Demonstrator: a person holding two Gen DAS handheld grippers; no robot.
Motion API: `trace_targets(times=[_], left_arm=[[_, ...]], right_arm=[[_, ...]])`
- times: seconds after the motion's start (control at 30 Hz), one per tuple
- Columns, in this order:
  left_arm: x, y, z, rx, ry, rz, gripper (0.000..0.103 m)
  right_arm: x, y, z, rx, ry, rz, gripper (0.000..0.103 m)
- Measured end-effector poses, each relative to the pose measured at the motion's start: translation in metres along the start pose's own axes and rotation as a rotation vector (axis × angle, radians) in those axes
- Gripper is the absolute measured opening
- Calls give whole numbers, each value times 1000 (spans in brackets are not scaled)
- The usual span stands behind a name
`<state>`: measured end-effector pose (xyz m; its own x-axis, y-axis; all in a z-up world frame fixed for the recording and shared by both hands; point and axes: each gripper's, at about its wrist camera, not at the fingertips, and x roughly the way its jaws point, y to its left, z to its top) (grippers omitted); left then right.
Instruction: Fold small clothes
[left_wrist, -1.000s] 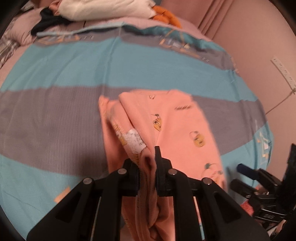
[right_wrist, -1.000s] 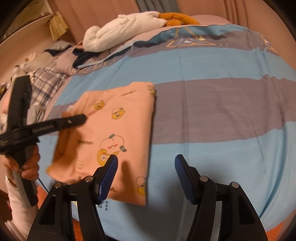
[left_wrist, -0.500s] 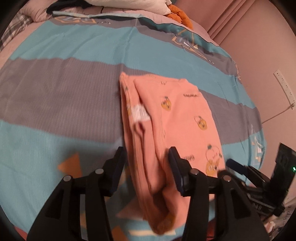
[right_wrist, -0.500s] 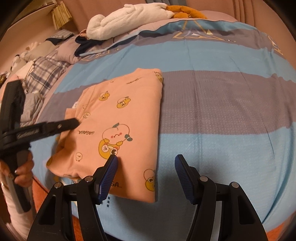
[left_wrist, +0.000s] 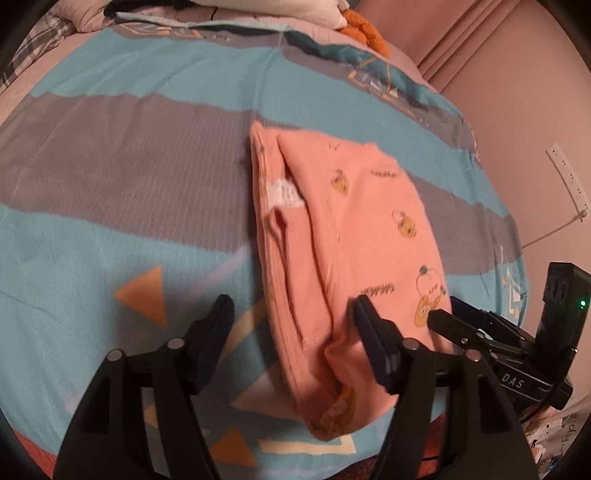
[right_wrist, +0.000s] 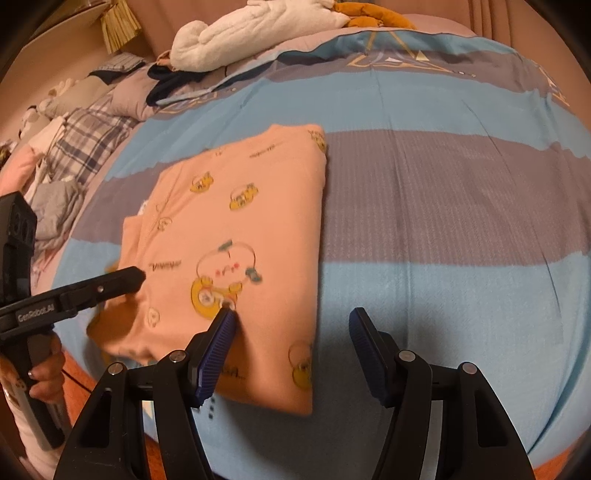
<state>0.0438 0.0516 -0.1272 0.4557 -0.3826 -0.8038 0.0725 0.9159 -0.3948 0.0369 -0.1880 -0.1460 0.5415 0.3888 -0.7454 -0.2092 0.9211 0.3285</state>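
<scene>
Folded garment, left claw opening, astride edge

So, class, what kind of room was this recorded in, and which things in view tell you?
Most likely a bedroom. The folded peach garment lies on a bed's striped blue and grey cover, a white plush toy rests by its far edge, and loose clothes are heaped alongside.

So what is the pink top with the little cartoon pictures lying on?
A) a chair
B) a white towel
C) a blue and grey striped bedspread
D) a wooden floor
C: the folded pink top lies flat on the blue and grey striped bedspread, which shows on all sides of it.
</scene>
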Motion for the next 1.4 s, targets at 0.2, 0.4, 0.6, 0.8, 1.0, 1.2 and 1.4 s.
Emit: trace_targets(times=[0.2, 0.4, 0.6, 0.8, 1.0, 1.2, 1.4], left_arm=[[18, 1, 7, -31, 39, -68, 75], [29, -7, 10, -24, 40, -98, 59], [26, -22, 11, -4, 20, -70, 29], [6, -52, 17, 77, -59, -20, 26], [-1, -79, 32, 133, -127, -38, 26], [17, -99, 46, 157, -132, -61, 27], [47, -108, 52, 162, -83, -53, 26]], right_arm=[[16, -3, 21, 36, -11, 80, 67], [40, -1, 35, 52, 17, 151, 67], [43, 3, 37, 52, 3, 162, 41], [19, 7, 48, 26, -63, 172, 20], [-14, 0, 62, -16, -169, 116, 20], [-18, -18, 76, -2, -207, 77, 20], [-2, -42, 76, 54, -182, 54, 20]])
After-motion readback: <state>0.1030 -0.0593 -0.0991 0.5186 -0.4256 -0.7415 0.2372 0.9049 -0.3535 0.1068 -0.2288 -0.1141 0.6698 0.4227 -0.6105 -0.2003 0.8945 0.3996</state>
